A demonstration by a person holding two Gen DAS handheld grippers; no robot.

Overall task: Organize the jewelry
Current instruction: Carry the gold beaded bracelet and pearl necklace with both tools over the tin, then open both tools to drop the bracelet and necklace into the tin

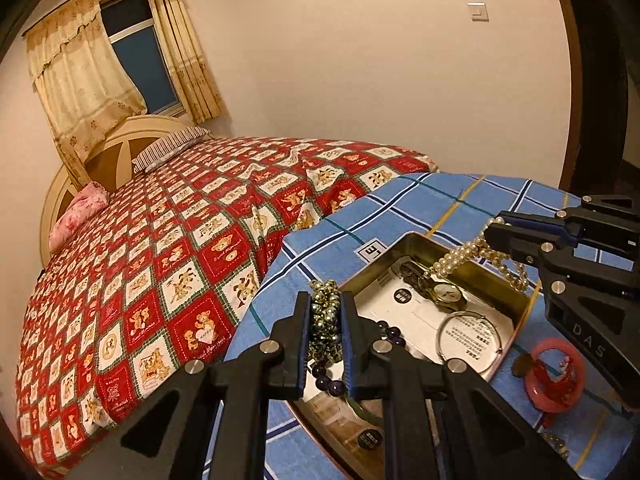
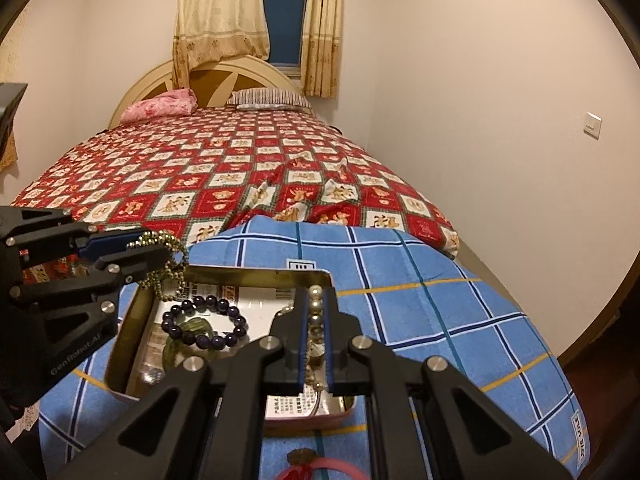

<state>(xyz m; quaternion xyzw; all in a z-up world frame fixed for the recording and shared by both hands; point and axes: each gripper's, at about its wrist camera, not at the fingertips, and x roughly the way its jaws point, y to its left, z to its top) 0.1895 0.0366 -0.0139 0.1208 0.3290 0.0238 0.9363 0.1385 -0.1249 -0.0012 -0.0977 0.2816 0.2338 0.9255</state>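
Note:
An open metal tin [image 1: 404,245] [image 2: 256,271] sits on a blue checked cloth. My left gripper [image 1: 326,308] [image 2: 154,248] is shut on a dark green-gold bead necklace [image 1: 325,312] [image 2: 170,256], held over the tin's left rim. My right gripper [image 2: 316,304] [image 1: 494,232] is shut on a white pearl necklace [image 1: 464,254] [image 2: 315,308] that hangs into the tin. Inside the tin lie a gold watch [image 1: 446,292], a silver bangle [image 1: 470,340] and a purple bead bracelet [image 2: 204,322] [image 1: 390,332].
A pink bangle with a red tassel [image 1: 554,374] [image 2: 320,468] lies on the cloth beside the tin. A bed with a red bear-pattern quilt [image 2: 224,176] stretches behind. A wall [image 2: 480,120] is to the right.

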